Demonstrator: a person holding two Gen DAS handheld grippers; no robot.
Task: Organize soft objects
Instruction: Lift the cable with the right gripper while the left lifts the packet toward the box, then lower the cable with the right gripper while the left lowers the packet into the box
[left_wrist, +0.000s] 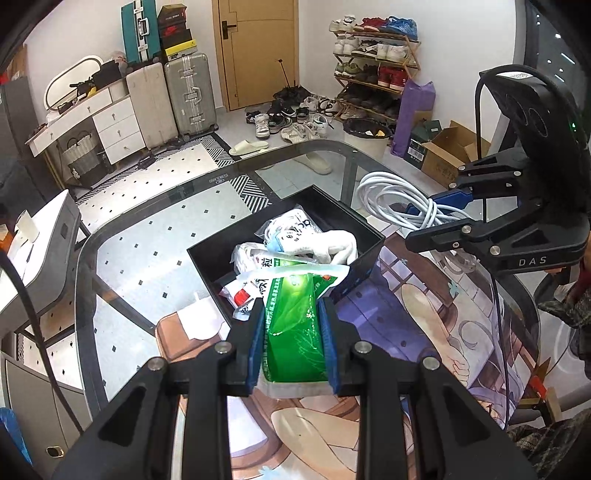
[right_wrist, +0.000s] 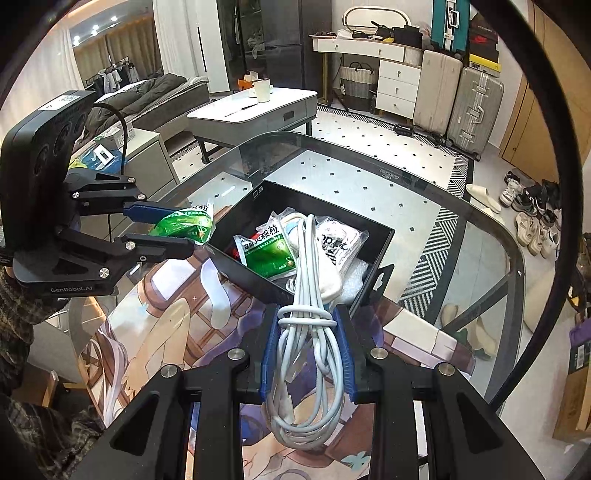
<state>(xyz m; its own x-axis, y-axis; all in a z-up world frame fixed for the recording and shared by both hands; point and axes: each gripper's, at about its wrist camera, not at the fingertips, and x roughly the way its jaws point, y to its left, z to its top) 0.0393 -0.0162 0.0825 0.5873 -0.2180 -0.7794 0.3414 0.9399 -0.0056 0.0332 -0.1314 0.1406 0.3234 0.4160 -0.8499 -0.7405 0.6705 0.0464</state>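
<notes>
- My left claw (left_wrist: 291, 332) is clamped on a green plastic packet (left_wrist: 295, 317), blue pads squeezing it from both sides. The packet hangs over the printed mat (left_wrist: 424, 332), just at the near edge of the black box (left_wrist: 207, 266).
- My right claw (right_wrist: 308, 350) is clamped on a bundle of white cable (right_wrist: 306, 369), coiled and tied round its own middle. The loops stick out past the pads toward the near wall of the box.
- The mat covers the near part of the glass surface (left_wrist: 147, 229), a cartoon print in purple and tan.
- The box sits past the mat, toward the middle of the surface, open on top. Inside it is another green-and-white packet (right_wrist: 269, 251), a clear bag with white stuff and black lettering (right_wrist: 340, 240), something white and soft (left_wrist: 340, 243), and a bit of red near the bottom.
- From the left wrist view I see my right claw off at the right edge, cable in it, held above the surface. From the right wrist view, my left claw is at the left, green packet pinched between its pads, just beside the box's left corner.
- Further back on the floor: suitcases (left_wrist: 188, 92), a white drawer unit (left_wrist: 118, 125), and a shoe rack (left_wrist: 373, 62) with loose shoes below it.
</notes>
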